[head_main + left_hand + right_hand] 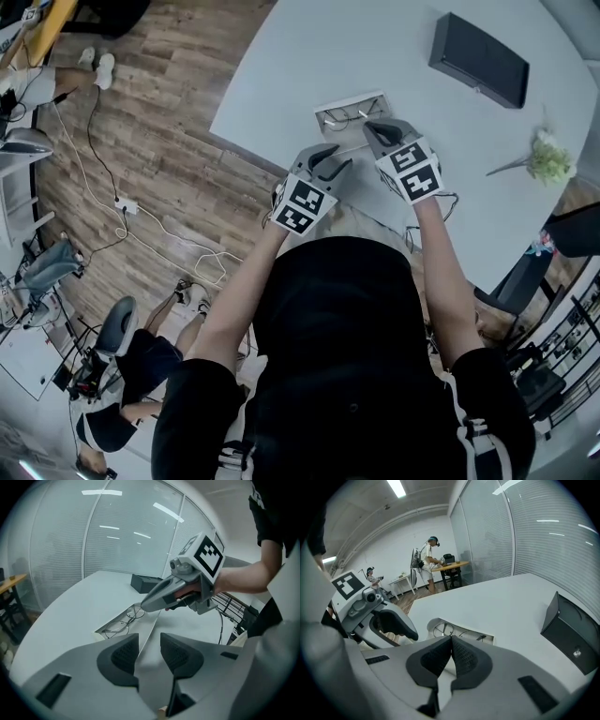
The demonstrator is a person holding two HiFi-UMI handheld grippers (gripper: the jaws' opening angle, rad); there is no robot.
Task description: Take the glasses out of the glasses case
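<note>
An open white glasses case (323,106) lies on the white table (309,56), with thin wire-framed glasses (345,116) folded inside. From my left gripper view the glasses (123,623) lie just beyond my left gripper (149,641), which stands open with nothing between its pads. In the head view the left gripper (343,161) hovers at the table's near edge, just short of the case. My right gripper (373,125) is shut, its tips at the case's near right edge. I cannot tell whether they pinch that edge. It shows as a closed beak (143,606) beside the case (101,631).
A black box (478,58) sits at the table's far right, and a pale flower sprig (548,161) lies at its right edge. Wooden floor with cables (141,216) lies left of the table. A seated person (141,361) is at lower left; others stand at a far desk (429,564).
</note>
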